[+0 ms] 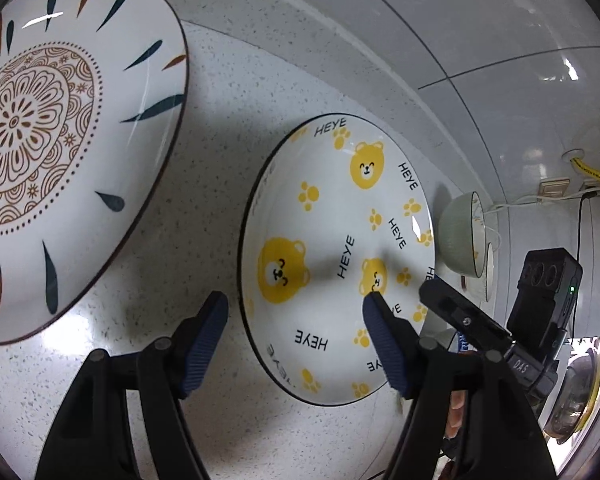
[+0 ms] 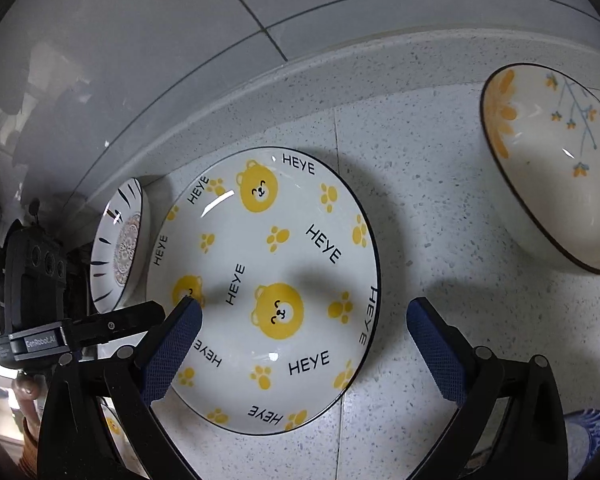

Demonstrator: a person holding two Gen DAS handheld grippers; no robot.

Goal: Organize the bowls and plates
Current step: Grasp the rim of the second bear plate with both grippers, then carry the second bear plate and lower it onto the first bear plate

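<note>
We are looking down at a speckled white countertop (image 2: pixel 420 208) with a grey tiled wall (image 2: pixel 140 60) behind it. In the middle sits the bear plate (image 2: pixel 268 280), white with yellow bear faces, paw prints and the word HEYE, lying flat on the counter. Our left gripper (image 1: pixel 296 320) is hovering with its jaws standing apart: the blue pad of one finger is over the counter just left of the bear plate's rim, the other is over the plate's inner surface, and we cannot tell whether either pad is touching it. Our right gripper (image 2: pixel 304 320) is also spread wide, one finger over the plate's left part, the other over the counter past its right rim, nothing clamped. To the left is lying the mandala plate (image 1: pixel 60 152), white with brown flower pattern and teal leaf strokes. To the right is sitting a flower bowl (image 2: pixel 552 168) with orange blossoms inside.
</note>
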